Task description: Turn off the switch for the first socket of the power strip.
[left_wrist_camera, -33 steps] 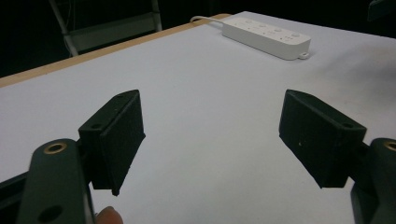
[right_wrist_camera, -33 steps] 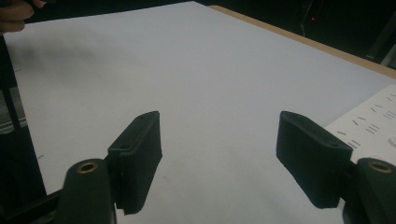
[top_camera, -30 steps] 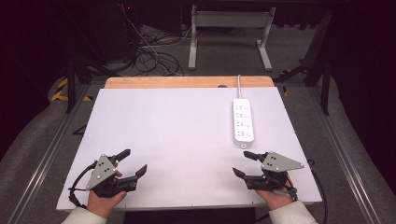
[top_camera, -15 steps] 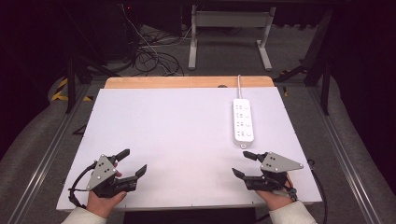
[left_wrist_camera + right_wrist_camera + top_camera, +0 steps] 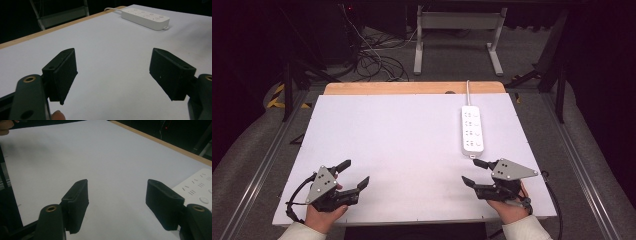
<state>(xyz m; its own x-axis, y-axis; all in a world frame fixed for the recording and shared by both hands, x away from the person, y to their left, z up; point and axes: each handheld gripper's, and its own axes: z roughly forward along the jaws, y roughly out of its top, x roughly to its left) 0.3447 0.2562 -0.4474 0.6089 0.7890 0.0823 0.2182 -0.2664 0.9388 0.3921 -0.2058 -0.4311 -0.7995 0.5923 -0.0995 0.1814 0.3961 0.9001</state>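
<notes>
A white power strip [image 5: 472, 129] lies on the right half of the white table [image 5: 402, 140], its cord running off the far edge. My left gripper [image 5: 354, 173] rests near the front left corner, open, nothing between its black jaws. In the left gripper view the left gripper [image 5: 113, 72] faces the power strip [image 5: 145, 18] far across the table. My right gripper [image 5: 471, 172] sits near the front right, open and empty, just in front of the strip's near end. In the right gripper view the right gripper [image 5: 117, 201] has the power strip [image 5: 197, 188] at the right edge.
A wooden strip [image 5: 412, 88] borders the table's far edge. Behind it stand a metal frame [image 5: 457, 30] and tangled cables [image 5: 372, 60] on the floor. Metal rails [image 5: 267, 150] run along both sides of the table.
</notes>
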